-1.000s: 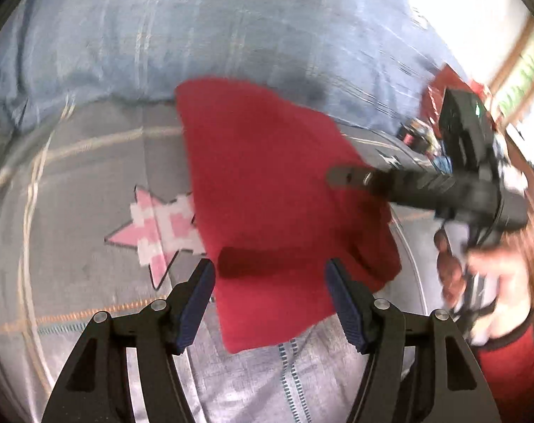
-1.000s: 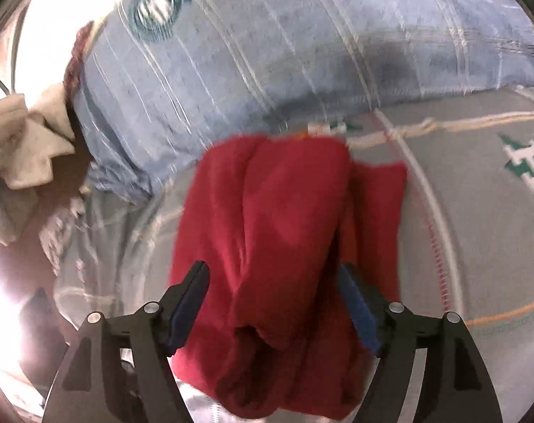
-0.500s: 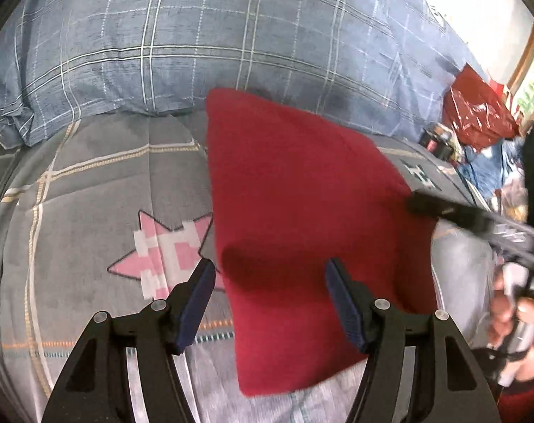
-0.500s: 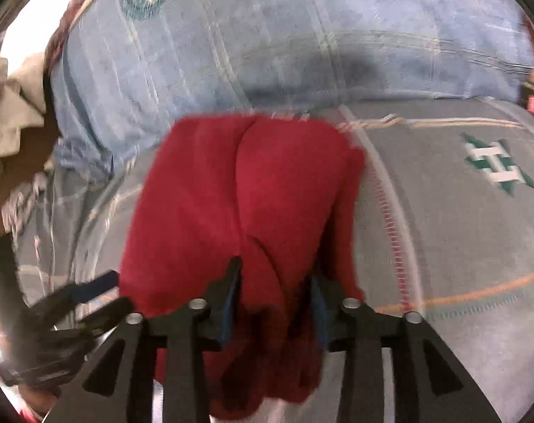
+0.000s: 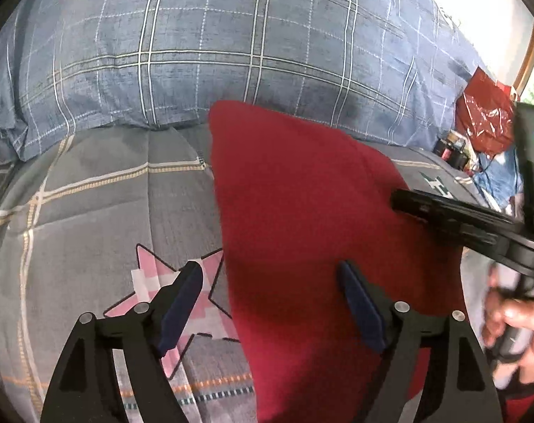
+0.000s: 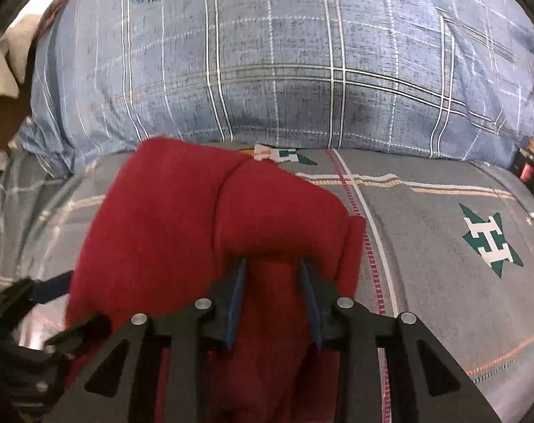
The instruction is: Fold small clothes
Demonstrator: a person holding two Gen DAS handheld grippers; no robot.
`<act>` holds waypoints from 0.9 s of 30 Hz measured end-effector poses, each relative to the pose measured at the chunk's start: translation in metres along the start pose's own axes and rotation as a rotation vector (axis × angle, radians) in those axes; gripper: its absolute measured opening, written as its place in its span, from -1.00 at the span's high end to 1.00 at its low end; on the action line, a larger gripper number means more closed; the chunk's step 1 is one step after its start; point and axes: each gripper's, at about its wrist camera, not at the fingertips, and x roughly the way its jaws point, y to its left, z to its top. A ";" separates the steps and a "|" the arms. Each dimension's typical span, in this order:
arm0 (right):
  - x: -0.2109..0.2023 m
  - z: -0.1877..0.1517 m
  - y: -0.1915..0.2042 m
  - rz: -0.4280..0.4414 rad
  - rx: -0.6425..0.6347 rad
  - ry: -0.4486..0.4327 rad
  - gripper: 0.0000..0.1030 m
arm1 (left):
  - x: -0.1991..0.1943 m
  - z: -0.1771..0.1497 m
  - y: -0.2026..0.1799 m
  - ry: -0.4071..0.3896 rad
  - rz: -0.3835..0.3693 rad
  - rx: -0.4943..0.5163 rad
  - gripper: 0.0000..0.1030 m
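A red garment (image 5: 302, 218) lies folded on a grey quilt (image 5: 108, 211). My left gripper (image 5: 270, 278) is open and empty, hovering above the garment's left edge. My right gripper (image 6: 272, 264) is shut on a bunched fold of the red garment (image 6: 182, 211) near its right side; its fingertips are buried in the cloth. The right gripper also shows in the left wrist view (image 5: 453, 218), reaching in from the right over the garment. The left gripper shows at the lower left of the right wrist view (image 6: 31, 303).
A blue plaid pillow (image 5: 214, 46) lies behind the garment. A red plastic bag (image 5: 485, 116) and small items sit at the far right. A pink star (image 5: 182, 292) and a green star (image 6: 489, 238) are printed on the quilt. Pale cloths (image 6: 6, 60) hang at the far left.
My right gripper has closed from wide open onto a fold of the red garment. My left gripper stayed open and drew nearer to the garment.
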 end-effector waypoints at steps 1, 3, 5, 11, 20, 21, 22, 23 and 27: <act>-0.009 -0.003 -0.001 0.008 0.017 -0.009 0.33 | 0.002 -0.001 0.002 -0.005 -0.006 -0.006 -0.62; -0.023 -0.008 0.003 0.028 0.016 -0.022 0.31 | 0.002 -0.001 0.005 -0.006 -0.011 -0.007 -0.67; -0.040 -0.020 0.010 0.047 0.003 -0.028 0.15 | 0.003 -0.001 0.007 -0.004 -0.015 -0.007 -0.67; -0.015 -0.038 0.014 0.048 0.027 0.043 0.00 | 0.001 -0.002 0.004 -0.017 0.003 0.013 -0.67; -0.026 -0.028 -0.018 0.101 0.173 -0.084 -0.47 | 0.001 -0.001 0.008 -0.008 -0.012 0.012 -0.67; -0.024 -0.027 -0.018 0.090 0.173 -0.080 -0.47 | 0.001 -0.001 0.008 -0.008 -0.012 0.013 -0.67; -0.021 -0.027 -0.019 0.090 0.185 -0.075 -0.48 | 0.001 -0.001 0.008 -0.007 -0.014 0.013 -0.67; -0.020 -0.027 -0.021 0.099 0.199 -0.068 -0.51 | 0.001 0.000 0.009 -0.004 -0.020 0.011 -0.66; -0.009 -0.025 -0.033 0.105 0.256 -0.039 -0.63 | 0.001 0.006 0.018 0.013 -0.105 -0.047 -0.66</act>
